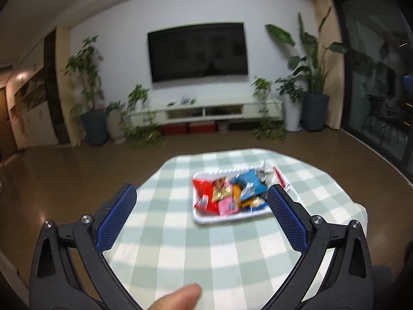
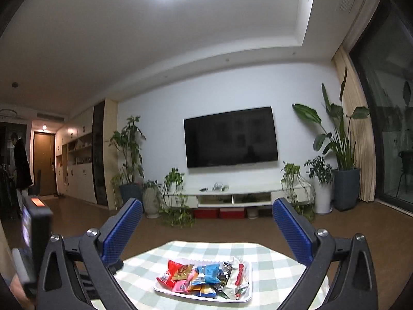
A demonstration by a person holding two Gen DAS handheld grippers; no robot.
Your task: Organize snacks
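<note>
A white tray [image 1: 204,218] holds several snack packets [image 1: 227,193] in red, pink, orange, blue and silver on a green-and-white checked table [image 1: 167,253]. My left gripper [image 1: 201,196] is open and empty, held above the table just short of the tray. In the right wrist view the same tray [image 2: 249,293] with its snack packets [image 2: 204,276] lies on the table [image 2: 271,261]. My right gripper [image 2: 207,210] is open and empty, raised well above the tray and pointing toward the far wall.
A brown floor [image 1: 77,175] surrounds the table. A wall TV [image 2: 231,140], a white low cabinet [image 2: 232,193] and several potted plants [image 2: 129,155] stand along the far wall. Glass doors [image 1: 379,77] are at the right. The other handheld device [image 2: 33,232] shows at left.
</note>
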